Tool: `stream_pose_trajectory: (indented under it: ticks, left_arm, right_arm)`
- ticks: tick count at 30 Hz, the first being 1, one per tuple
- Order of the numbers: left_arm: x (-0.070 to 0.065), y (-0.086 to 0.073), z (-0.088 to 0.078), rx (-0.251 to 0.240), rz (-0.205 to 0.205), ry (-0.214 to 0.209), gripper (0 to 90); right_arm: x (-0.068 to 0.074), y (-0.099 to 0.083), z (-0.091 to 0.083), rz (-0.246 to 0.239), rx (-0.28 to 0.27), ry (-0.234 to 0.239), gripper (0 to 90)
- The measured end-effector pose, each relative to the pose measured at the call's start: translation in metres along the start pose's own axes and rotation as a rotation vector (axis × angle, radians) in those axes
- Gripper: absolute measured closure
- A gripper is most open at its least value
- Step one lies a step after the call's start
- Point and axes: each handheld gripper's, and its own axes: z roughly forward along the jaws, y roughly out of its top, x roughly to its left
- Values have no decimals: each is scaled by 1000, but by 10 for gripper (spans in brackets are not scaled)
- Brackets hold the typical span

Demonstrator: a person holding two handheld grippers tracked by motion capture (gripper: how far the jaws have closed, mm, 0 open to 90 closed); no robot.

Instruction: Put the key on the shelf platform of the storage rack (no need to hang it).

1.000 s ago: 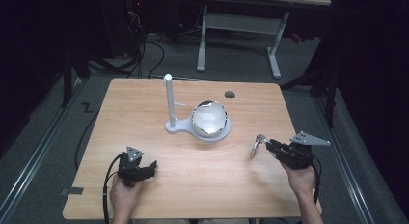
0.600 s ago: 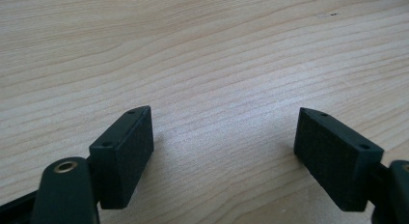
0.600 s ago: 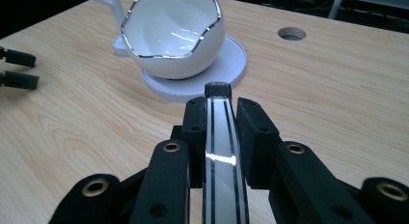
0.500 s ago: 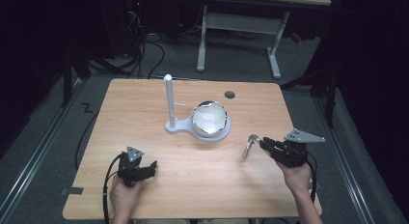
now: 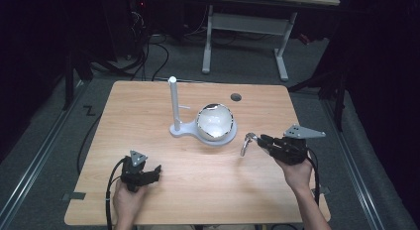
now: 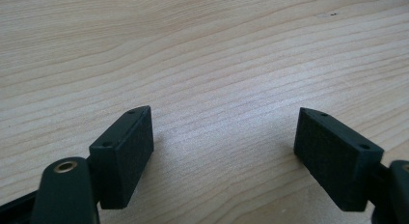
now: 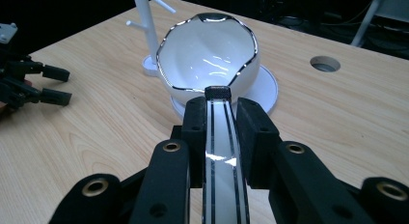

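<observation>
Bare tabletop [image 5: 148, 126] lies open around both hands, while a white stand [image 5: 174, 107] and bowl [image 5: 215, 122] block the middle of the table.

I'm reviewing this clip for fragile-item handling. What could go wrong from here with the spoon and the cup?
1. The right gripper pinches the spoon only on its narrow glossy handle, so it might slip or twist.
2. The cup lies tilted on its saucer; a nudge from the spoon could roll or chip it.
3. The stand rises right beside the cup, so a wide swing may knock it.
</observation>
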Motion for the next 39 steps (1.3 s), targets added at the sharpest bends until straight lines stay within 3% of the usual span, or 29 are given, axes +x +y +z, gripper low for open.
stream_pose_trajectory:
  ticks: [17,39]
  left_arm:
    - [0,0,0,0,0,0,220]
    - [0,0,0,0,-1,-1,221]
  right_arm:
    - [5,38,14,-25,-34,51,754]
    - [6,73,49,-38,-9,48,754]
